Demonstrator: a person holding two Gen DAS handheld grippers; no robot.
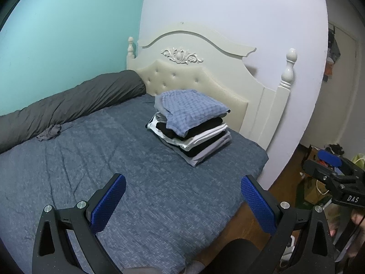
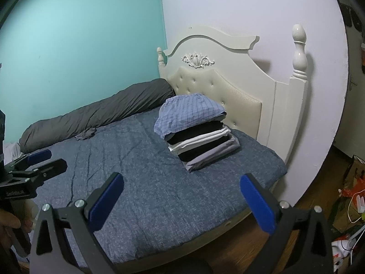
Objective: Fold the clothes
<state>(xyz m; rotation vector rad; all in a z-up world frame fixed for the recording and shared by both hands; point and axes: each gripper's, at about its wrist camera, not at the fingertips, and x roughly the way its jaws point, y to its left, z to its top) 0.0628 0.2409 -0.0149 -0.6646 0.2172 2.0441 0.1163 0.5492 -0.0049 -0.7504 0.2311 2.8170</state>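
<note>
Both hand-held grippers, left (image 1: 183,196) and right (image 2: 181,196), gape empty above the bed (image 1: 148,194); nothing blocks the folded stack (image 1: 191,125), lying lengthwise toward the headboard (image 1: 205,68).

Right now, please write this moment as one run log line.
left gripper: open, empty | right gripper: open, empty | stack: folded, on bed | grey cloth: crumpled, unfolded

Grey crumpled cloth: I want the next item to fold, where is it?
The grey cloth lies on the bed's far left, against the dark bolster, left of the folded stack.
</note>
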